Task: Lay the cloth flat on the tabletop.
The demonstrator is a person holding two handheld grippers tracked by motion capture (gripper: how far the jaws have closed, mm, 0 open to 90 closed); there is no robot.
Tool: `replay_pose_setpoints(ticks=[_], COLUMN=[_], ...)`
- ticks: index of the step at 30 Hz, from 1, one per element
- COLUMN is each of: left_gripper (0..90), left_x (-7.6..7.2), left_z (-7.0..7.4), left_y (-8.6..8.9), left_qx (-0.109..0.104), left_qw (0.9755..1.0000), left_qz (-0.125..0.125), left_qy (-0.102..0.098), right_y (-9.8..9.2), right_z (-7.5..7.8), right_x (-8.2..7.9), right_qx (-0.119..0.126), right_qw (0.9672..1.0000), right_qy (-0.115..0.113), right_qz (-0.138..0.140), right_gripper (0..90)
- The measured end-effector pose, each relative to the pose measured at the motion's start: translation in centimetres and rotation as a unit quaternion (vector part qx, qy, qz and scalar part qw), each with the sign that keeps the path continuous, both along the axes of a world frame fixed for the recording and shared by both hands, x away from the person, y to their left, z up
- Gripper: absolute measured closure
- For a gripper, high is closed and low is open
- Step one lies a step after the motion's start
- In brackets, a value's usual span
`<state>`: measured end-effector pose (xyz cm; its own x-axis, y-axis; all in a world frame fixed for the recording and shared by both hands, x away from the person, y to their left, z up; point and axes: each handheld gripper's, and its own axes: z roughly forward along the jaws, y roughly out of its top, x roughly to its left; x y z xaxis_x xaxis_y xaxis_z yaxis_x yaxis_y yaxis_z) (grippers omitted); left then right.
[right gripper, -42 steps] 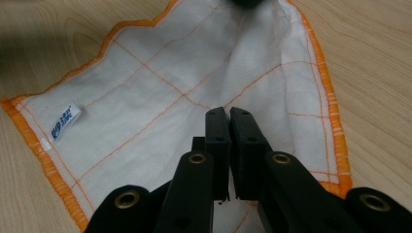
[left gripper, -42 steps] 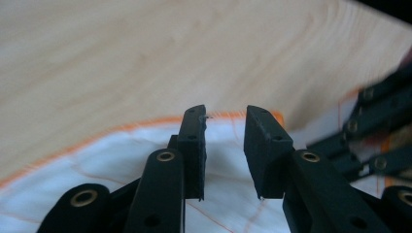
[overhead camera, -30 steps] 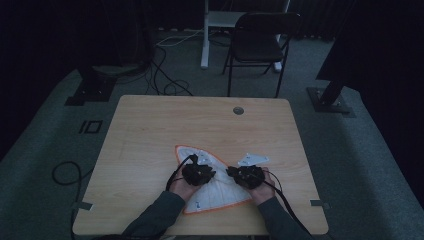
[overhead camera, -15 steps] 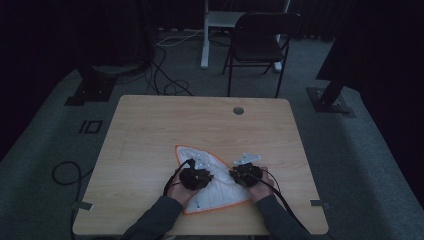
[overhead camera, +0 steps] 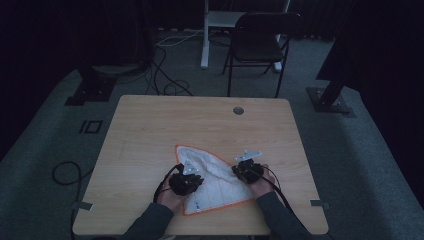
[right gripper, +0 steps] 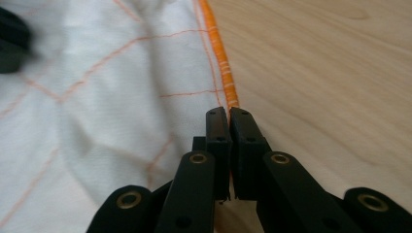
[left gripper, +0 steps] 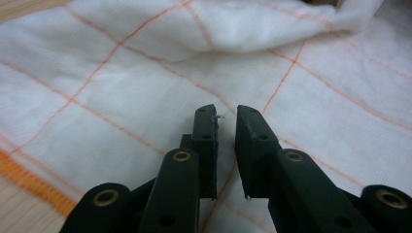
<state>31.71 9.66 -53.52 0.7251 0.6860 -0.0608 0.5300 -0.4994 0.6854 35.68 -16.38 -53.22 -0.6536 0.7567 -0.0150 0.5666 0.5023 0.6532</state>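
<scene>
Dim flooring with cables and a folding chair (overhead camera: 260, 45) lies beyond our pale wooden counter (overhead camera: 150, 130), where a white cloth (overhead camera: 220, 180) lies near the front edge, between our hands. We judge it light, soft and limp, best taken at its hem. It shows a thin orange grid, an orange stitched border and a folded ridge across its middle. Our left tool (left gripper: 226, 116) hovers over the weave, jaws slightly apart and holding nothing. Our right tool (right gripper: 228, 116) has its jaws pressed together on the orange hem (right gripper: 221, 58).
</scene>
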Motion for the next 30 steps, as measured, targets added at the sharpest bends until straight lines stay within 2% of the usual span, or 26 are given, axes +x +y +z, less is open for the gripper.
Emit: replay_pose_setpoints(ticks=[3, 10, 15, 20, 26, 30], left_gripper=[80.1, 80.0, 80.0, 79.7, 79.0, 75.7], left_x=[0.0, 0.2, 0.4, 0.6, 0.7, 0.7], left_z=[0.0, 0.0, 0.0, 0.0, 0.1, 0.1], left_y=[0.5, 1.6, 2.2, 2.9, 3.0, 3.2], left_qx=[0.008, 0.003, 0.012, 0.014, 0.017, 0.009], left_qw=[1.0, 0.9999, 0.9997, 0.9993, 0.9993, 0.9996], left_qz=[0.004, 0.015, 0.02, 0.032, 0.031, 0.026], left_qy=[-0.004, -0.006, -0.011, -0.012, -0.012, -0.007], right_y=[-0.3, -1.1, -2.0, -3.0, -3.6, -3.7], right_z=[0.0, 0.0, -0.1, 0.0, 0.3, 0.4], right_x=[0.5, 1.6, 2.7, 3.7, 4.9, 5.9], right_qx=[-0.004, -0.026, -0.036, -0.036, -0.038, -0.04], right_qw=[1.0, 0.999, 0.9977, 0.9968, 0.9956, 0.9947], right_qy=[-0.003, -0.024, -0.033, -0.038, -0.05, -0.05], right_qz=[-0.006, -0.027, -0.048, -0.06, -0.07, -0.081], right_gripper=[88.0, 88.4, 88.6, 88.7, 88.7, 88.7])
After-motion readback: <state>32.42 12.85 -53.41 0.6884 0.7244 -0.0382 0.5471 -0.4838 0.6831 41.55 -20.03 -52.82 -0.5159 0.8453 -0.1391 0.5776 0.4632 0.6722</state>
